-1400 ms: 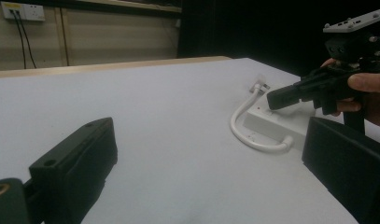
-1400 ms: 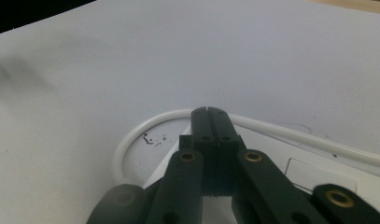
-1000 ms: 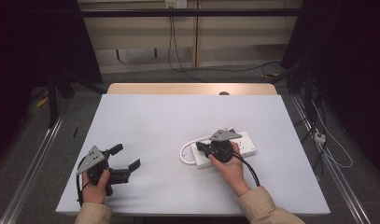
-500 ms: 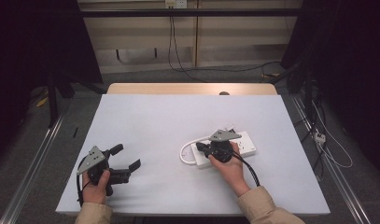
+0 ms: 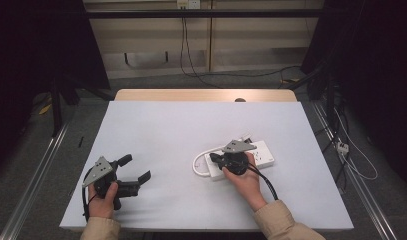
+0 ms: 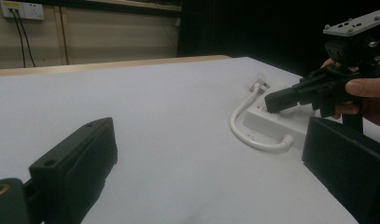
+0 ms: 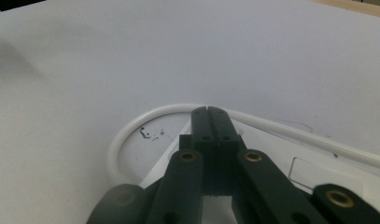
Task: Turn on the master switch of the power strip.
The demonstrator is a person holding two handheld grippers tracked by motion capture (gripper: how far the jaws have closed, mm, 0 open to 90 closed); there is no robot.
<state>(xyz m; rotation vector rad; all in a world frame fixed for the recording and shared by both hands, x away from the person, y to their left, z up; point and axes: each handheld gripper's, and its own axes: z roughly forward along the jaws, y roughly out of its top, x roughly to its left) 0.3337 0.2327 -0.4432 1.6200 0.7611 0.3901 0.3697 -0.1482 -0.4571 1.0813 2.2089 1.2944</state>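
A white power strip (image 5: pixel 261 154) lies on the white table (image 5: pixel 191 130), right of centre, with its short white cable (image 5: pixel 198 163) looping out from its left end. My right gripper (image 5: pixel 214 159) hovers over that left end, jaws shut together with nothing between them. In the right gripper view the closed tips (image 7: pixel 209 112) point at the cable loop (image 7: pixel 127 133) above the strip (image 7: pixel 318 175). My left gripper (image 5: pixel 135 169) rests at the front left of the table, open and empty. Its own view has the strip (image 6: pixel 276 125), the cable (image 6: pixel 253 137) and the right gripper (image 6: pixel 277 100) at the right.
A wooden strip (image 5: pixel 206 95) edges the far side of the table. Metal rails (image 5: pixel 36 170) run along both sides on the floor, and cables (image 5: pixel 351 155) lie on the floor at the right. A wall socket (image 6: pixel 22 9) sits on the back wall.
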